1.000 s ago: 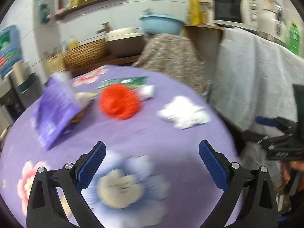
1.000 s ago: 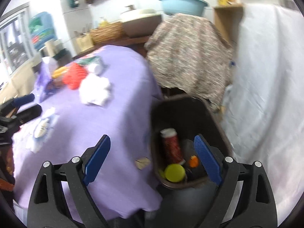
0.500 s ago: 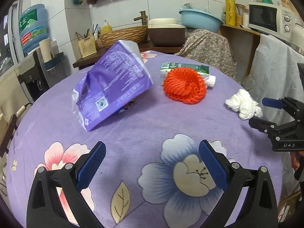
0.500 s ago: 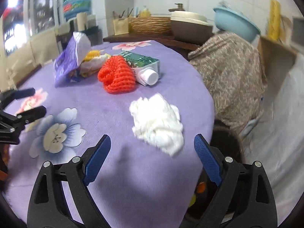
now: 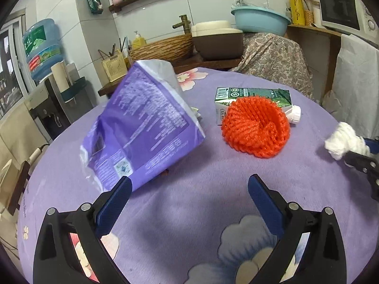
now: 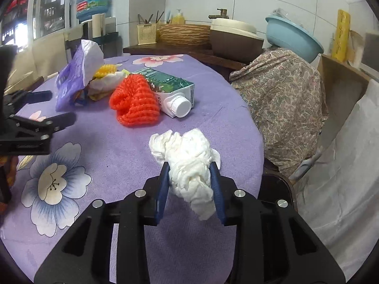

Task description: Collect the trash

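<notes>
A: Right gripper (image 6: 189,182) — my jaws are closing, with the white tissue wad (image 6: 189,161) between them and both blue pads already pressing its sides. The wad sits at the near right edge of the counter (image 6: 113,146), on the purple flowered cloth.

B: And your other side?

A: Left gripper (image 5: 189,196) — jaws wide apart, nothing between them, above bare cloth. Ahead of it, a tilted purple bag (image 5: 142,130) to the left; the orange mesh ball (image 5: 255,126) to the right, touching the green carton (image 5: 251,95) lying on its side behind it.
</notes>
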`<act>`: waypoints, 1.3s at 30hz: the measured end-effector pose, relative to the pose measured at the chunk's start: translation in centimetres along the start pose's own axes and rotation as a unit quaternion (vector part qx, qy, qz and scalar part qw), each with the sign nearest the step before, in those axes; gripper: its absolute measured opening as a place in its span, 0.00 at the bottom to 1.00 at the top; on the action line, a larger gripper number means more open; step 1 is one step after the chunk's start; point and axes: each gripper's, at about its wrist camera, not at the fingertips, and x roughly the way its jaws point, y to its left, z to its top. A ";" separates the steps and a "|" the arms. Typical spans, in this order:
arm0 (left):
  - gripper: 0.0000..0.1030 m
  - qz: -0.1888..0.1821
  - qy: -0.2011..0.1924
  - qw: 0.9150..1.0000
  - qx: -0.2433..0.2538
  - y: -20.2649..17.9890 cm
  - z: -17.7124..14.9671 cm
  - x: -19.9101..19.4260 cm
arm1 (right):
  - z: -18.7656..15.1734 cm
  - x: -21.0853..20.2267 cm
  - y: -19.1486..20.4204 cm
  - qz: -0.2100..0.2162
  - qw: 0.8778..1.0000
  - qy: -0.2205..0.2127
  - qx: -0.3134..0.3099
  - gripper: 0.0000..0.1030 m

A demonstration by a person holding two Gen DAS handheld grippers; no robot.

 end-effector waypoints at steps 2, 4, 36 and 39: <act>0.94 0.002 0.010 1.000 -0.005 0.0 0.6 1.0 | -0.2 -0.7 0.2 0.001 1.000 -0.007 -0.004 0.33; 0.94 0.003 0.017 1.000 -0.011 0.1 1.0 1.6 | -0.3 -1.2 0.5 0.003 1.000 -0.011 -0.007 0.33; 0.84 0.008 -0.104 0.990 -0.095 7.1 0.9 -3.7 | -2.7 -3.4 -0.2 0.024 1.000 -0.012 0.010 0.33; 0.83 -0.003 -0.063 0.991 -0.120 9.2 0.8 -1.3 | -2.5 -3.5 -0.1 0.026 1.000 -0.015 0.009 0.33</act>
